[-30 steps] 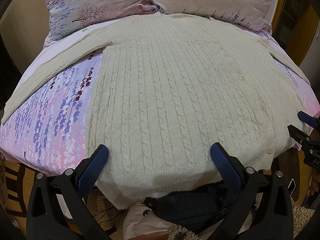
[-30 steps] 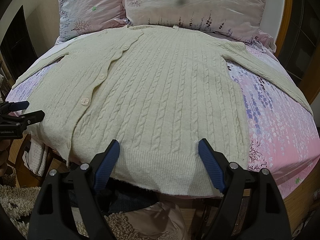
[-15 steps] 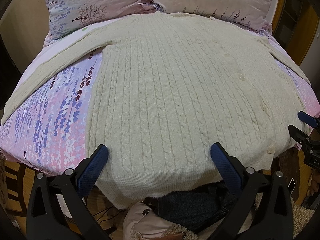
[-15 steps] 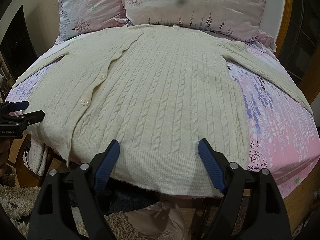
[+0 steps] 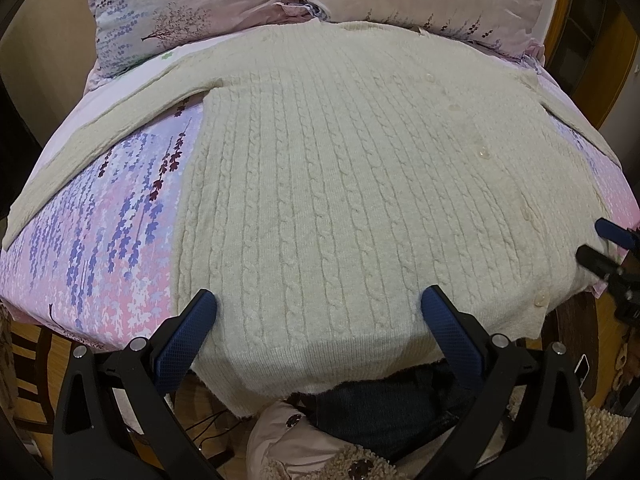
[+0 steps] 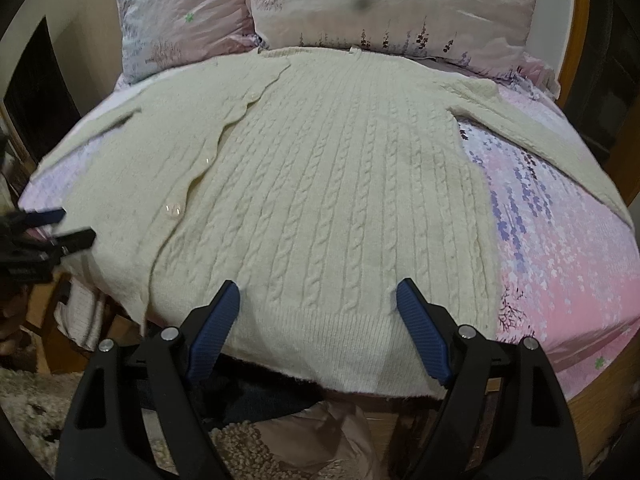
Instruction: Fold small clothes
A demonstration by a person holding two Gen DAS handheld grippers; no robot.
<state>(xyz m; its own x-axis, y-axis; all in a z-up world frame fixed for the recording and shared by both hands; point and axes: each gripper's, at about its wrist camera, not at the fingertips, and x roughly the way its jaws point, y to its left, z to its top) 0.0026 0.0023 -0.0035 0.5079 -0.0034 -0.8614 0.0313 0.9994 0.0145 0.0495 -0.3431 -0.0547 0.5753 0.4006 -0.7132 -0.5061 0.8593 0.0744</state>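
A cream cable-knit cardigan [image 5: 340, 184] lies flat and buttoned on the bed, sleeves spread to both sides, hem hanging over the near edge; it also shows in the right wrist view [image 6: 328, 200]. My left gripper [image 5: 318, 300] is open, its blue pads hovering over the hem on the cardigan's left half. My right gripper [image 6: 318, 292] is open over the hem on the right half. Each gripper shows at the edge of the other's view: the right gripper [image 5: 604, 248] and the left gripper [image 6: 60, 226].
The bed has a pink and purple floral sheet [image 5: 104, 232] and two matching pillows [image 6: 392, 4] at the head. A wooden bed frame [image 6: 592, 396] runs along the right. Dark and beige clothing [image 5: 384, 416] and a shaggy rug [image 6: 36, 408] lie below the near edge.
The right gripper has moved slightly forward and tilted over the hem; its view is a little blurred. The left gripper has barely moved. The cardigan has not moved.
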